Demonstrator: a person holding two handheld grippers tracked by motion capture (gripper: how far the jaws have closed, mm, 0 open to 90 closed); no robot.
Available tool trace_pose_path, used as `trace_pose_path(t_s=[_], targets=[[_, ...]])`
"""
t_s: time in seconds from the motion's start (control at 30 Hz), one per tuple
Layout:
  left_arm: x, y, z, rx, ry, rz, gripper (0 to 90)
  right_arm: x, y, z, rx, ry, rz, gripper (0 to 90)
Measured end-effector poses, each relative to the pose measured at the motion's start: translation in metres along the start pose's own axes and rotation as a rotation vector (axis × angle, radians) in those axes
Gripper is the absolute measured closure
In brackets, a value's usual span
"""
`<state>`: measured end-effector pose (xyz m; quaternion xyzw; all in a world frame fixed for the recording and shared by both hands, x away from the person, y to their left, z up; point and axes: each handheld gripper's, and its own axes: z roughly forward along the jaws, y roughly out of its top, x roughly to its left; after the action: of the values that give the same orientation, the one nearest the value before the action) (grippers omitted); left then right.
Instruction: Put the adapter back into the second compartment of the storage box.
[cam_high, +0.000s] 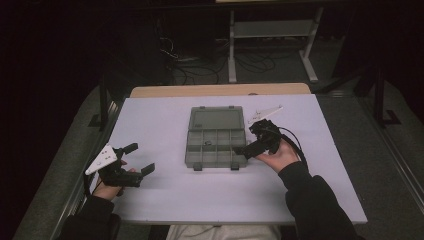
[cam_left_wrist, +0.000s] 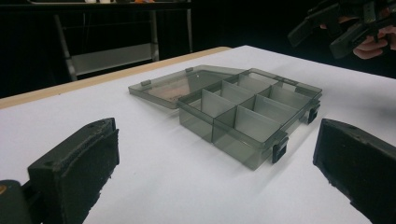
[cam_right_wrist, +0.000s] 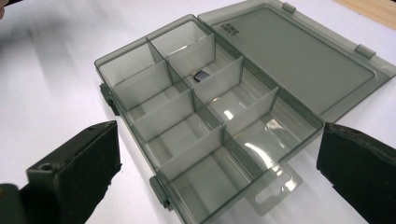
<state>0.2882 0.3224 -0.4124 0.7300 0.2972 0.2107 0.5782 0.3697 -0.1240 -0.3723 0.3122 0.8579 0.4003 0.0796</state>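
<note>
A smoky grey plastic organizer box (cam_high: 216, 150) lies in the middle of the white table (cam_high: 175, 190), its lid (cam_high: 216, 120) folded flat behind it. Dividers split it into several compartments; one holds a small dark piece (cam_right_wrist: 201, 75). My left gripper (cam_high: 140, 159) is open near the table's left front, well apart from the box, which it faces (cam_left_wrist: 252, 126). My right gripper (cam_high: 248, 138) hovers open at the box's right edge, looking down into the compartments (cam_right_wrist: 196, 135). It also shows far off in the left gripper view (cam_left_wrist: 341, 28). Neither gripper holds anything.
A wooden tabletop edge (cam_high: 220, 90) runs behind the white table. Beyond it stand a metal shelf frame (cam_high: 272, 35) and loose cables (cam_high: 200, 67) on the dark floor. The white surface around the box is bare.
</note>
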Motion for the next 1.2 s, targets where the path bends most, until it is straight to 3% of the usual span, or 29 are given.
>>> trace_pose_path(t_s=[0.2, 0.5, 1.2], targets=[[0.0, 0.0, 0.0, 0.0, 0.001, 0.0, 0.0, -0.001, -0.006, -0.004, -0.007, -0.001, 0.012, 0.0], [0.0, 0.0, 0.0, 0.0, 0.002, 0.001, 0.0, -0.004, -0.018, -0.015, -0.059, -0.013, 0.033, 0.0], [-0.001, 0.0, 0.0, 0.0, 0.001, 0.003, 0.0, -0.011, -0.059, -0.031, -0.135, -0.036, 0.088, 0.0]])
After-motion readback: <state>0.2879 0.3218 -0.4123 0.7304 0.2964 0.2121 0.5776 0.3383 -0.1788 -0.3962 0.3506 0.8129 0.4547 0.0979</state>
